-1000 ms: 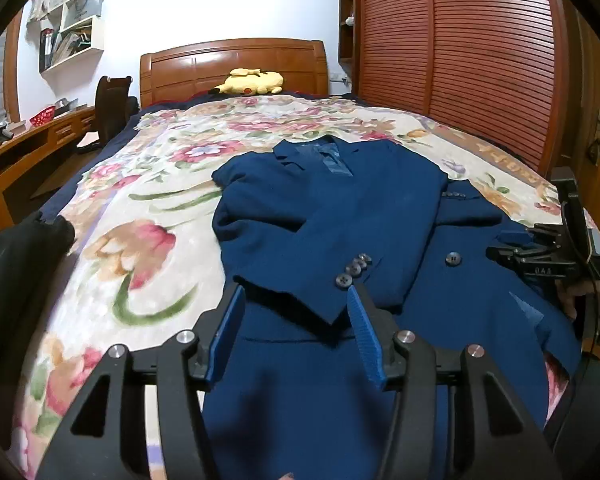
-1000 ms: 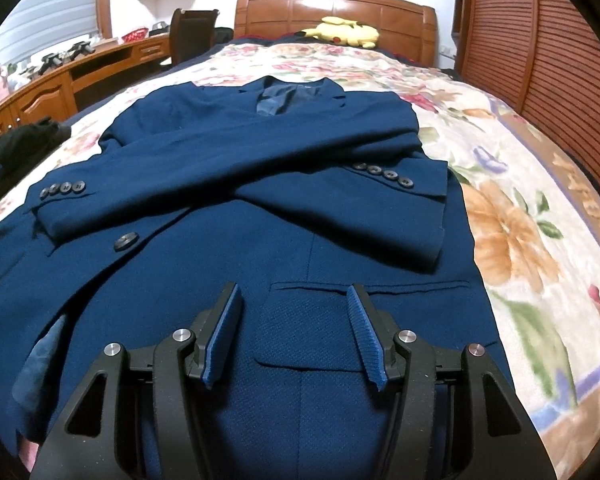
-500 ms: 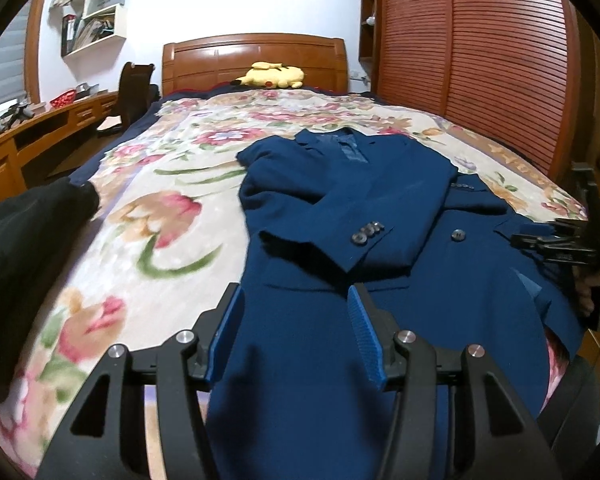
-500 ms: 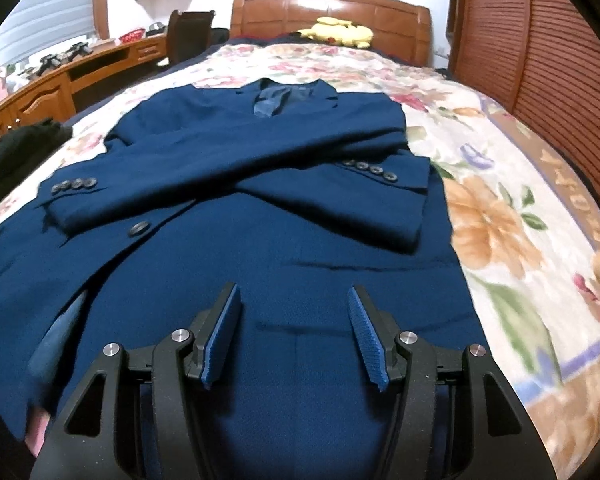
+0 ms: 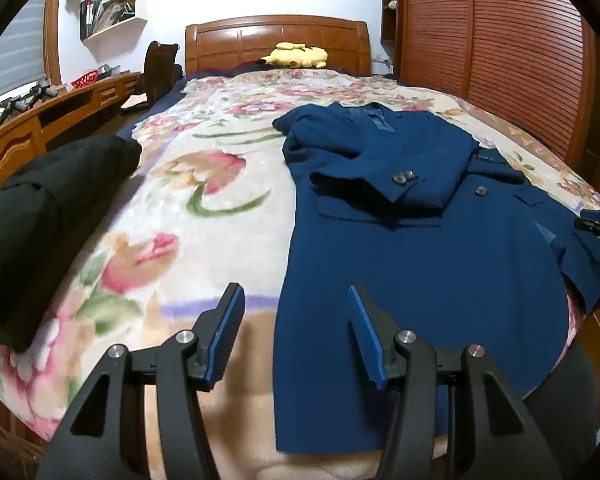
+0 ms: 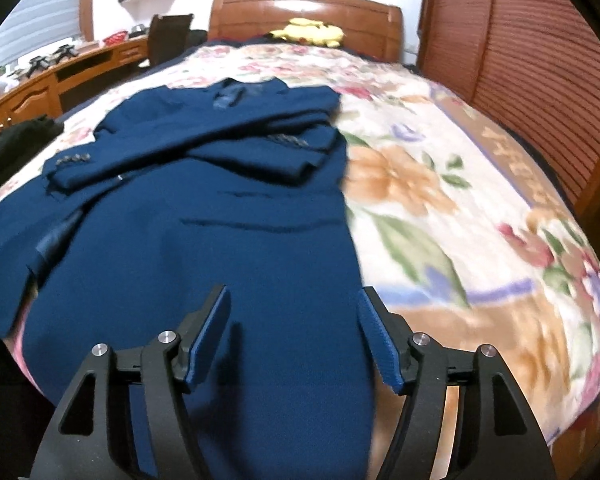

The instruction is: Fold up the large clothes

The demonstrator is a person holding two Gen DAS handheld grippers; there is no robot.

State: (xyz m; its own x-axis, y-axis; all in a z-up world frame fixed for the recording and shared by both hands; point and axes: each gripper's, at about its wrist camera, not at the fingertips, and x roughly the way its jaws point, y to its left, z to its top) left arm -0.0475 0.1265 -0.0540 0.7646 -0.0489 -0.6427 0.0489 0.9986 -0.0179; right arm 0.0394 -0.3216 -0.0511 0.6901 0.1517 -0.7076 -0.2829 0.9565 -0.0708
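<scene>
Blue suit jacket (image 5: 400, 264) lies flat, front up, on the floral blanket (image 5: 204, 208) of the bed, collar toward the wooden headboard (image 5: 276, 40) and hem at the end of the bed away from the headboard. Both sleeves are folded across the chest. One buttoned cuff (image 5: 402, 178) rests on top near the jacket's middle; the other cuff (image 6: 288, 142) lies crossed under it.

Left gripper (image 5: 296, 320) hovers over the jacket's hem corner, fingers spread wide with nothing between them. One blue pad (image 5: 224, 332) sits over the blanket, just beside the jacket's edge; the other is over the blue cloth.

Right gripper (image 6: 292, 330) hovers over the opposite hem corner of the jacket, fingers likewise wide apart and empty. One pad (image 6: 206, 334) is above the cloth; the other is near the jacket's side edge. The right wrist view is motion-blurred, so contact with the cloth cannot be told.

A dark garment (image 5: 40, 216) lies on the blanket well apart from the jacket, on the side nearer the desk (image 5: 40, 120). Yellow plush toy (image 5: 296, 56) lies against the headboard, beyond the jacket's collar.
</scene>
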